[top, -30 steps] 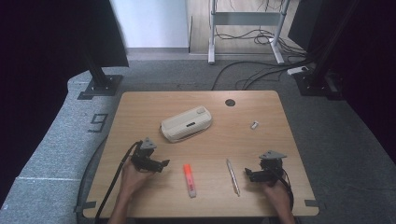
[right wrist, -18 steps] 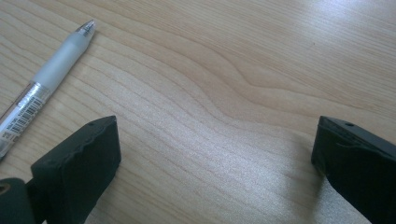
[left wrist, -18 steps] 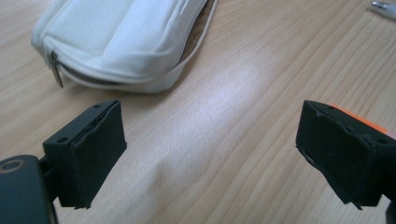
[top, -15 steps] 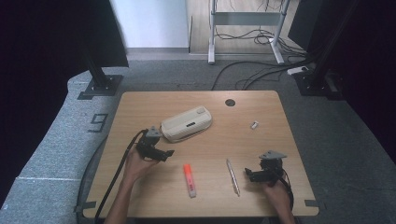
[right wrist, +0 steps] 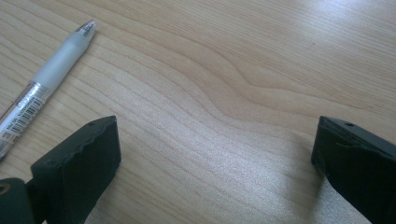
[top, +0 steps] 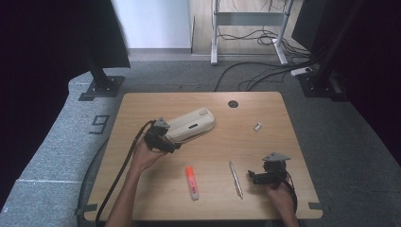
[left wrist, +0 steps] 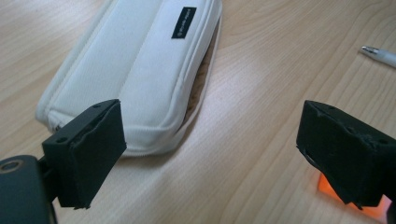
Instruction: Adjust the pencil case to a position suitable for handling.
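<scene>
The left gripper (top: 163,137) is now sitting at the near-left end of the white fabric zip pouch (top: 189,125), having travelled up from the near-left part of the pale wooden table (top: 142,109) over the last second; half a second ago it was lying short of the pouch, and now it is reaching that end. Its jaws are standing wide apart, holding nothing, and in the left gripper view the pouch (left wrist: 140,70) is lying just beyond the left jaw, its zip edge gaping a little (a small black label is showing on its top). The pouch itself is resting left of the table's middle, slanting from near-left to far-right, much as before. The right gripper (top: 265,176) is staying at the near-right of the table, jaws likewise spread and empty, with the clear-barrelled pen (top: 235,178) lying just to its left. The orange highlighter marker (top: 191,181) is lying near the front edge, between the two hands, unmoved. A small white cap-like piece (top: 257,126) is sitting toward the far right.
</scene>
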The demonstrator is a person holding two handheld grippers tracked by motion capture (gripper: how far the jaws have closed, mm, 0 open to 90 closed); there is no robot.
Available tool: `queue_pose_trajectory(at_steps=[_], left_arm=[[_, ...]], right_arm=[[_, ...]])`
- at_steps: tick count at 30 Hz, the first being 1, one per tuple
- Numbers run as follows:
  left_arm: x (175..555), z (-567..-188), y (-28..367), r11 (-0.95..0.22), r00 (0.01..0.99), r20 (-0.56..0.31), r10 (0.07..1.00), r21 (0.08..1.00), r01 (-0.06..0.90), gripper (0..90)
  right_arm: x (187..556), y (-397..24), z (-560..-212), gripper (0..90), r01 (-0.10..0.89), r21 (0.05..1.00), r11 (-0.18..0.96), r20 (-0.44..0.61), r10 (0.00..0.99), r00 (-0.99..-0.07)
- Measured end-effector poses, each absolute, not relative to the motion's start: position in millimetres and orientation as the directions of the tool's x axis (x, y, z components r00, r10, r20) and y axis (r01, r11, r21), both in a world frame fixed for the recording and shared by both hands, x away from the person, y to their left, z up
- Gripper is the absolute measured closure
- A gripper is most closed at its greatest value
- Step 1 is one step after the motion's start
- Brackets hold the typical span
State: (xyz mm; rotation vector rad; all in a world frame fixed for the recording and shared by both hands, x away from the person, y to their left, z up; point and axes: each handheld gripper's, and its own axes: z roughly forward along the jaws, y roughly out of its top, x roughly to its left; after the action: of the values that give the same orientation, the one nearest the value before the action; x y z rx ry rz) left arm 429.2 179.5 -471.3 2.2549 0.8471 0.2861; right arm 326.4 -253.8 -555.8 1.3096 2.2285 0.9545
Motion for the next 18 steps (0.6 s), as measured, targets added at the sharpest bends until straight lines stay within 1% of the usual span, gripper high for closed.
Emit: queue_pose_trajectory(at_steps=[1, 4, 10, 13, 18], left_arm=[[432, -471, 179, -0.54, 0.765, -0.048, 0.642, 0.68, 0.496, 7.7], [439, -468, 173, -0.565, 0.769, -0.022, 0.639, 0.665, 0.489, 7.8], [452, -465, 166, -0.57, 0.782, -0.036, 0.622, 0.664, 0.484, 8.8], [459, -466, 162, -0.578, 0.784, -0.027, 0.62, 0.66, 0.48, 9.4], [470, -466, 158, -0.582, 0.79, -0.046, 0.611, 0.651, 0.488, 10.3]], right_arm=[[326, -254, -556, 1.0, 0.61, 0.719, 0.334, 0.012, 0.871, -0.491], [326, -254, -556, 1.0, 0.61, 0.719, 0.333, 0.012, 0.871, -0.491], [326, -254, -556, 1.0, 0.61, 0.719, 0.334, 0.013, 0.871, -0.491], [326, -254, -556, 1.0, 0.61, 0.719, 0.333, 0.012, 0.871, -0.491], [326, -254, -556, 1.0, 0.61, 0.719, 0.333, 0.013, 0.871, -0.491]])
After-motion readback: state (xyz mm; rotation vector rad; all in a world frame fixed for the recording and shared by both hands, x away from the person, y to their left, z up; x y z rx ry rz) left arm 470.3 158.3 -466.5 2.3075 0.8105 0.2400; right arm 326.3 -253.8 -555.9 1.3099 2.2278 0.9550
